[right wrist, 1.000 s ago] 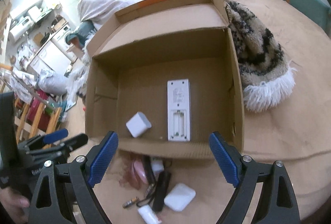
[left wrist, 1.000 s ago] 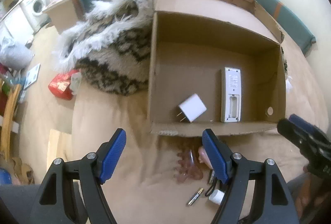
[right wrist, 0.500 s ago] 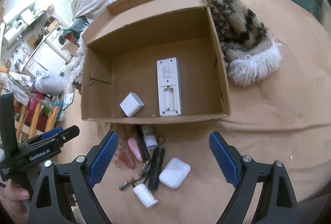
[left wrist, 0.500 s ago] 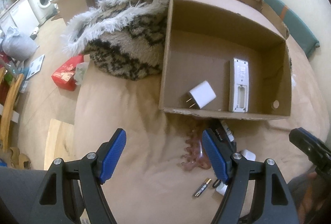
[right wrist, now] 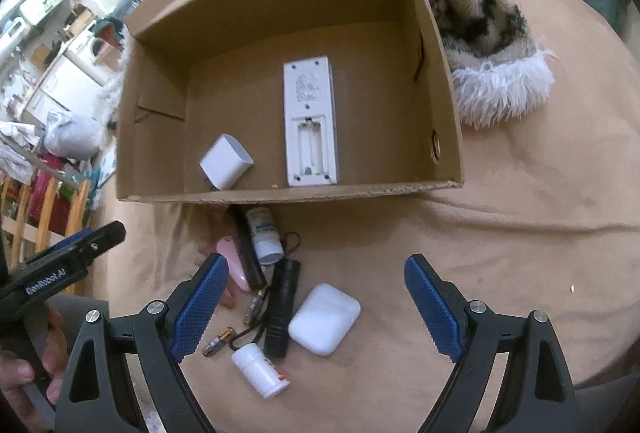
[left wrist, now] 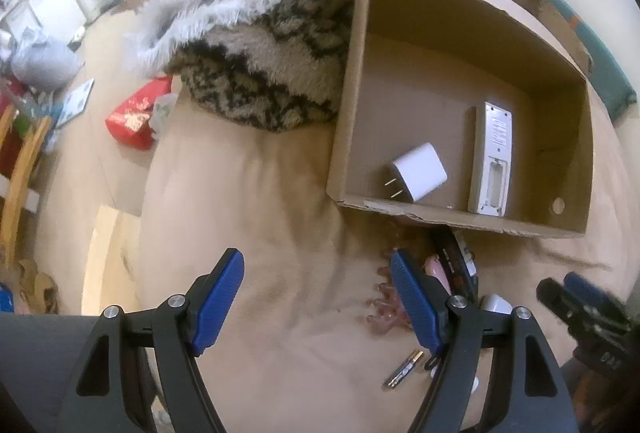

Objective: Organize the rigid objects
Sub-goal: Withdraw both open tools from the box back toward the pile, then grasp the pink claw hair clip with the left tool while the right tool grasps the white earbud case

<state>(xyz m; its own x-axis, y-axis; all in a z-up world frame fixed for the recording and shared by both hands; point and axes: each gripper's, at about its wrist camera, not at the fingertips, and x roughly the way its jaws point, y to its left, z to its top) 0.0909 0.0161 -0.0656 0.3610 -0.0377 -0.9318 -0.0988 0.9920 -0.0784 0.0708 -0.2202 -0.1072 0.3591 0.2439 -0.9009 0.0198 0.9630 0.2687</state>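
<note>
The left gripper (left wrist: 316,293) hung with jaws apart and empty over bare beige bedding. Right of it, the cardboard box (right wrist: 280,197) held a white charger (right wrist: 226,162) at its near-left and a white remote (right wrist: 310,123), back up, its long axis running near to far with the open battery bay nearest. Near the box lay a black flashlight (right wrist: 282,307) pointing roughly toward it, beside a white earbud case (right wrist: 324,318). The right gripper (right wrist: 314,303) hovered above them, jaws wide, holding nothing.
</note>
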